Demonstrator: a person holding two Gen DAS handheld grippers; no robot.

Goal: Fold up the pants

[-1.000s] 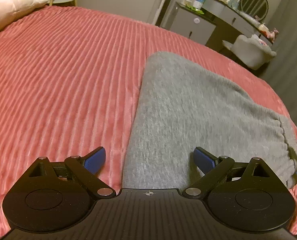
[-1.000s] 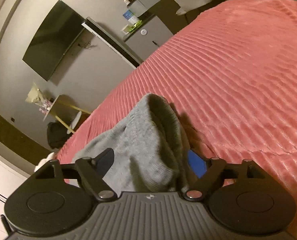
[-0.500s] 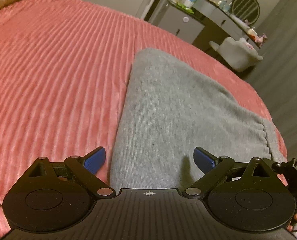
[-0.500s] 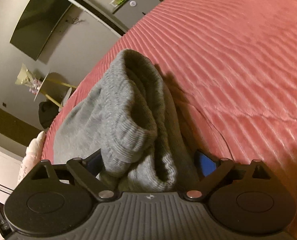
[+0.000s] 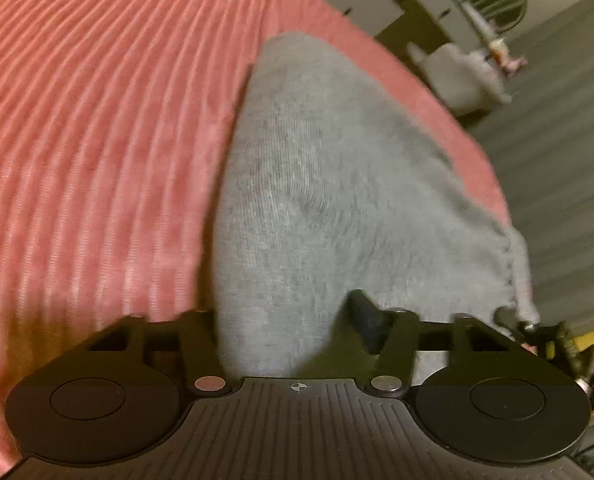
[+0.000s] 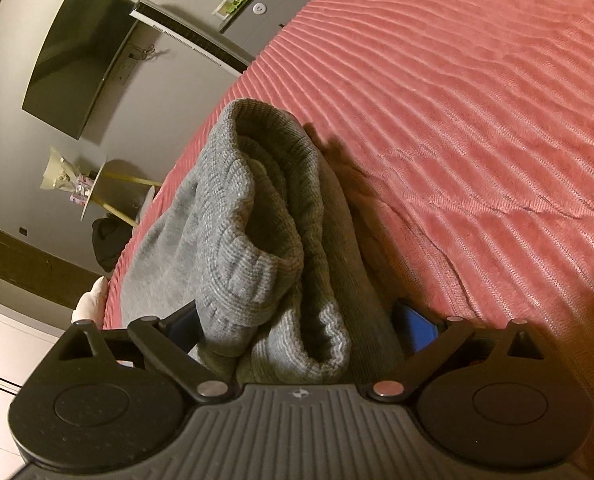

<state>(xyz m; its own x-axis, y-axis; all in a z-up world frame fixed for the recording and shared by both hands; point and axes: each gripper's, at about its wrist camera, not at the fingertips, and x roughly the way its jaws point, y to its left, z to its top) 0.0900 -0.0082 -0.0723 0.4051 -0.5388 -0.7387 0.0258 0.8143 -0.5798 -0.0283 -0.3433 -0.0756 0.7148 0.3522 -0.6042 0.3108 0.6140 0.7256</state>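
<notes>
Lying on the pink ribbed bed cover (image 5: 97, 128), the grey pants (image 5: 329, 184) run from far down into the left hand-held gripper (image 5: 285, 320), whose jaws pinch a raised tent of cloth. The right hand-held gripper (image 6: 297, 332) stands partly closed around the bunched ribbed waistband (image 6: 257, 240). Blur smears the left view; cloth hides both left fingertips.
</notes>
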